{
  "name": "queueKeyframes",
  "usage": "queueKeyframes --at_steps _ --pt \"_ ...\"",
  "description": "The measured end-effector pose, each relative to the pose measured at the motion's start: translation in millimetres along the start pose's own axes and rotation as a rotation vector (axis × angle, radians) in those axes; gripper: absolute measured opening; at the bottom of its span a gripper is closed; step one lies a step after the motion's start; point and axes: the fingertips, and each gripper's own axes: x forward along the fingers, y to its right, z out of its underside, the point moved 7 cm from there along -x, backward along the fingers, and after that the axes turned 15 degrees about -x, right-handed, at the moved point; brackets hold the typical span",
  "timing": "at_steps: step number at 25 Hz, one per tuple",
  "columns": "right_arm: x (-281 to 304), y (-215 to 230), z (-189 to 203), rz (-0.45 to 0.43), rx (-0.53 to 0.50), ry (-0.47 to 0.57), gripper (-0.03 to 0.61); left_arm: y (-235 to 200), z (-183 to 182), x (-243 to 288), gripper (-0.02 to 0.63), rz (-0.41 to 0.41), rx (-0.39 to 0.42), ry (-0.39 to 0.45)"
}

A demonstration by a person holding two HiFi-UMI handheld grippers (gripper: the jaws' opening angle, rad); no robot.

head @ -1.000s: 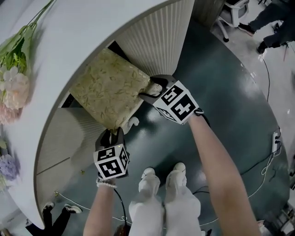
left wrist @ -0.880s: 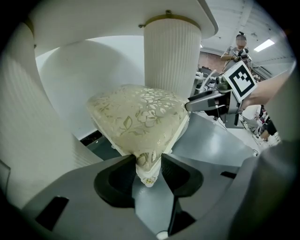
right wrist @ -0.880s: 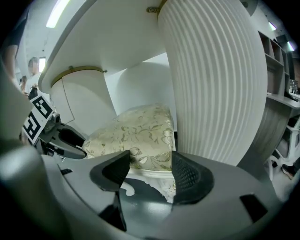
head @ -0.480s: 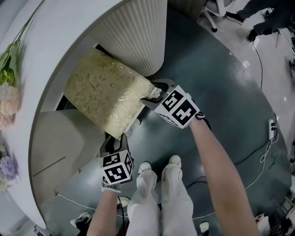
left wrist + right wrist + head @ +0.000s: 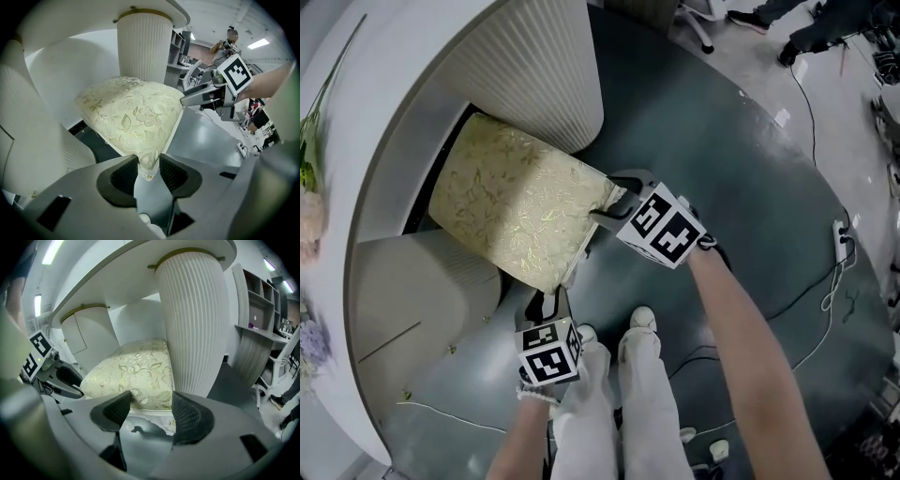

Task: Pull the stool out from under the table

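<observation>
- Left gripper [image 5: 149, 167]: jaws nearly together, clamped on the near corner of the stool [image 5: 516, 202]. Cushion fabric is pinched between the pads.
- Right gripper [image 5: 151, 412]: jaws partway open, closed on the stool's right-hand corner. The cushion edge and white frame fill the gap between the pads, and I read both pads as touching.
- Both of my forearms reach forward to the seat, with the marker cubes facing up in the head view.
- Stool: square seat, pale gold floral cushion on a white frame. Most of the seat shows clear of the tabletop. Its far-left edge lies at the table [image 5: 394, 84] rim, in the dark gap beneath it.
- The seat sits between the ribbed column [image 5: 553, 66] on its far right and a beige cabinet panel [image 5: 412, 291] on its left.
- Flowers [image 5: 309, 197] lie on the tabletop at the left edge.
- The floor [image 5: 722, 141] is a dark teal disc. My shoes [image 5: 628, 328] are just behind the left gripper.
</observation>
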Motion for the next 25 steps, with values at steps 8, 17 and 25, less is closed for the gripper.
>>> queueKeyframes --at_steps 8,17,25 --pt "1.1 -0.9 -6.3 -0.017 0.002 -0.031 0.278 0.6 0.4 0.3 0.155 0.009 -0.01 -0.05" --pt "-2.9 -1.0 -6.8 -0.018 0.007 -0.035 0.273 3.4 -1.2 -1.7 0.15 0.008 -0.006 -0.074" --pt "-4.5 1.0 -10.4 -0.029 0.003 -0.065 0.27 4.3 -4.1 -4.4 0.144 0.044 0.015 -0.115"
